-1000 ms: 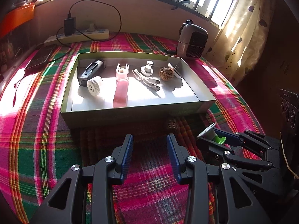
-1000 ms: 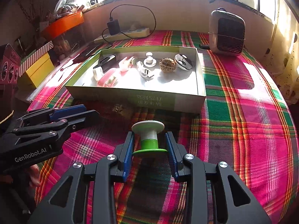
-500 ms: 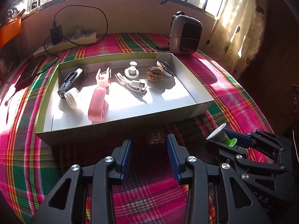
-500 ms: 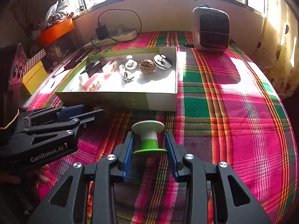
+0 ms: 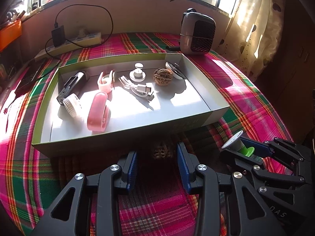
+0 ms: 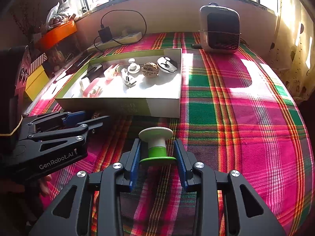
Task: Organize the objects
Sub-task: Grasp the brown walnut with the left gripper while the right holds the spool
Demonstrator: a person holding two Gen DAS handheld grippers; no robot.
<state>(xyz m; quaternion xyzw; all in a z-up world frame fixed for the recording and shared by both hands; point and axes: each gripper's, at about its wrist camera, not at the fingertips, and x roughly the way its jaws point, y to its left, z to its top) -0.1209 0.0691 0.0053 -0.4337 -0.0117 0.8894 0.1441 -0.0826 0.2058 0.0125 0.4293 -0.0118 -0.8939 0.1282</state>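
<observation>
A shallow white box with a green rim [image 5: 213, 116] [image 6: 163, 106] lies on the plaid cloth and holds several small items: a pink clip [image 5: 98, 111], a walnut [image 5: 163, 76], a white cable [image 5: 141, 89] and a black device [image 5: 72, 83]. My left gripper [image 5: 156, 162] is open, its fingers on either side of a loose walnut [image 5: 162, 152] in the shadow at the box's near wall. My right gripper [image 6: 156, 156] is shut on a white and green spool [image 6: 156, 144], held above the cloth to the right of the left gripper.
A small heater [image 5: 197, 34] [image 6: 220, 29] stands behind the box at the right. A power strip with a charger and cable [image 5: 74, 41] lies at the back left. An orange bin [image 6: 57, 33] and coloured boxes [image 6: 34, 76] stand at the far left.
My left gripper has moved forward and right toward the box, so the loose walnut now lies between its fingertips. My right gripper has drifted right and back with the spool.
</observation>
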